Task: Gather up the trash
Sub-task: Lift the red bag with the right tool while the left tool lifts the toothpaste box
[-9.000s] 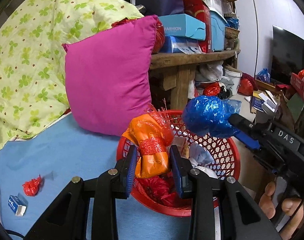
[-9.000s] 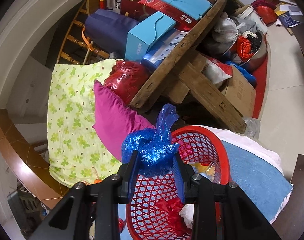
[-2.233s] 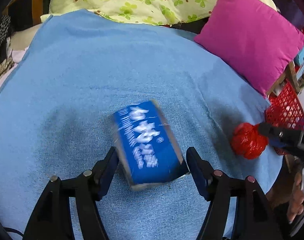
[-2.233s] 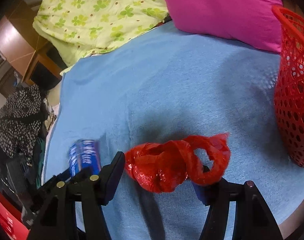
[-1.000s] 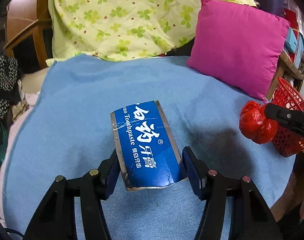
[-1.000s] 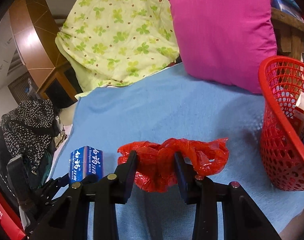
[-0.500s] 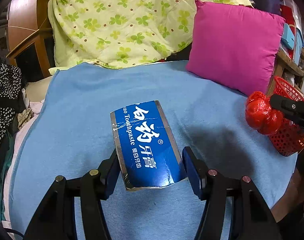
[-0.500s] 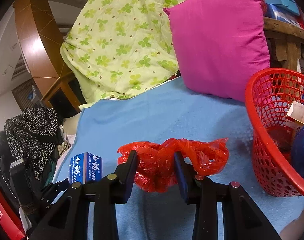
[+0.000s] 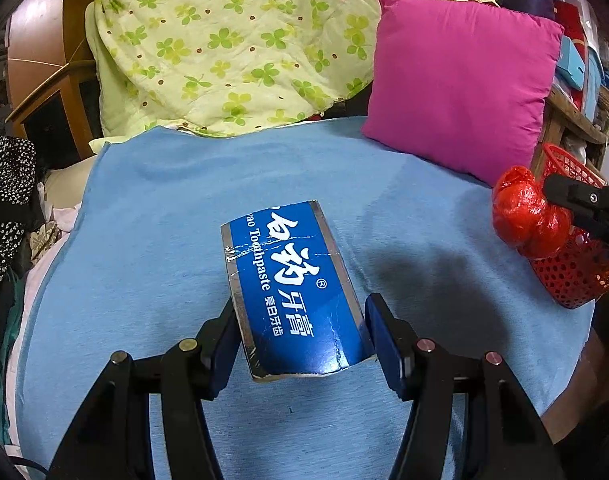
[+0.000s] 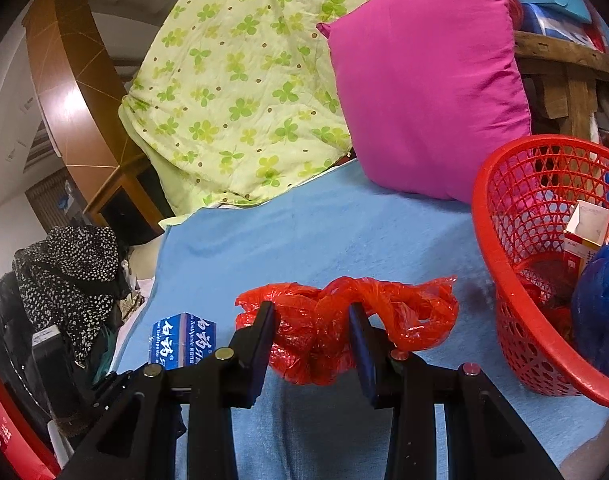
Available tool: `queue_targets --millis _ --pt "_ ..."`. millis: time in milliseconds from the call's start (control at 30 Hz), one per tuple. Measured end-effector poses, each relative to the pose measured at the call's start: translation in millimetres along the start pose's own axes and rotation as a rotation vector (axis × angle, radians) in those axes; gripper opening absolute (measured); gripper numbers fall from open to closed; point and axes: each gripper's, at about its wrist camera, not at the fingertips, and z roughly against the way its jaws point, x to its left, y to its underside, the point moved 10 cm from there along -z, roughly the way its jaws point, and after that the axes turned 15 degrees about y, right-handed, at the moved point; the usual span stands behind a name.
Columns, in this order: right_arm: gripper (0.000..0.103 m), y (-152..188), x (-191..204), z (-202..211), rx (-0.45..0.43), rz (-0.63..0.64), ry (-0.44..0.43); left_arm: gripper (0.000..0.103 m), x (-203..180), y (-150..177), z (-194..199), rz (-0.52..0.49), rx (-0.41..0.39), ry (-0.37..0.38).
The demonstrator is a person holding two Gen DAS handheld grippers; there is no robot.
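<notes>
My left gripper (image 9: 300,328) is shut on a blue toothpaste box (image 9: 292,284), held above the blue blanket (image 9: 164,240). The same box (image 10: 183,340) shows at the lower left of the right wrist view. My right gripper (image 10: 312,320) is shut on a crumpled red plastic bag (image 10: 344,316), also lifted off the blanket. From the left wrist view that bag (image 9: 524,220) hangs at the right, in front of the red mesh basket (image 9: 572,272). The basket (image 10: 504,216) stands at the blanket's right edge and holds a white and red carton (image 10: 588,228), a blue bag (image 10: 600,312) and red scraps.
A magenta pillow (image 9: 460,84) leans at the back right, beside a green clover-print quilt (image 9: 232,44). A black dotted garment (image 10: 64,272) lies off the blanket's left edge. A wooden bench (image 10: 568,60) piled with boxes stands behind the basket.
The right gripper and its red bag have drifted toward the basket, which now shows larger in the right wrist view. The left gripper and box have stayed almost still.
</notes>
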Motion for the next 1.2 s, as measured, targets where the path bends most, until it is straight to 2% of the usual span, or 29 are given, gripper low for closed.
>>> queue_targets --millis 867,1200 --pt "0.039 -6.7 -22.1 18.8 -0.036 -0.059 0.001 0.062 -26.6 0.5 -14.1 -0.05 0.028 0.028" --pt "0.039 -7.2 -30.3 26.0 -0.046 -0.078 -0.002 0.062 -35.4 -2.8 -10.2 -0.059 0.015 0.035"
